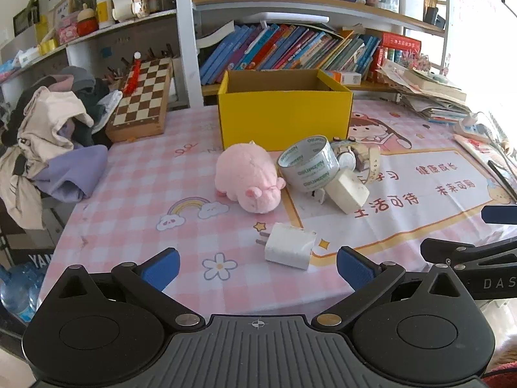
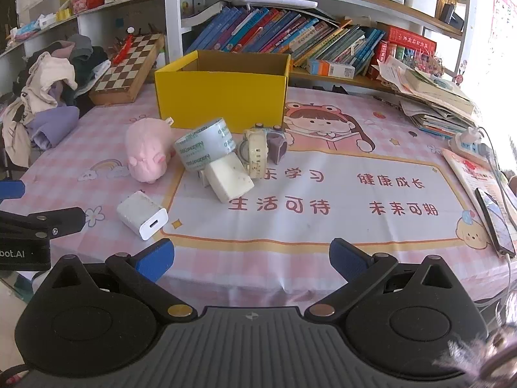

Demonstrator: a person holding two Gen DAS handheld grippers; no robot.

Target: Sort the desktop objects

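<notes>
- both claws are spread wide and holding nothing; the left claw (image 1: pixel 258 270) and right claw (image 2: pixel 251 260) hover side by side over the near edge of the tabletop (image 2: pixel 371 226), both tipped downward
- closest thing to the left claw is a white USB charger (image 1: pixel 290 246), lying flat just ahead of it and slightly toward its right finger, prongs pointing left; from the right claw the same charger (image 2: pixel 142 215) sits ahead and off to the left, just past its left finger, port facing the camera
- further ahead of the left claw, a pink plush pig (image 1: pixel 248 177) lies on its side; for the right claw it's (image 2: pixel 147 155) ahead and well left
- the little pile: a roll of clear tape (image 2: pixel 203 147) standing on edge, leaning on a second, yellowed charger block (image 2: pixel 230 177); just right of them a cream-strapped watch (image 2: pixel 257 153) and a purple-strapped watch (image 2: pixel 276 144), touching each other; all of this is ahead of the right claw, a bit left of centre; for the left claw it's ahead and right
- the yellow cardboard box (image 2: pixel 221 97) is open-topped, sitting behind the pile; can't see what's in it from here
- far right of the right claw, a smartphone (image 2: pixel 494 223) lies near the tabletop edge; a folded chessboard (image 1: pixel 142 97) and a heap of clothes (image 1: pixel 51 135) sit far left of the left claw
</notes>
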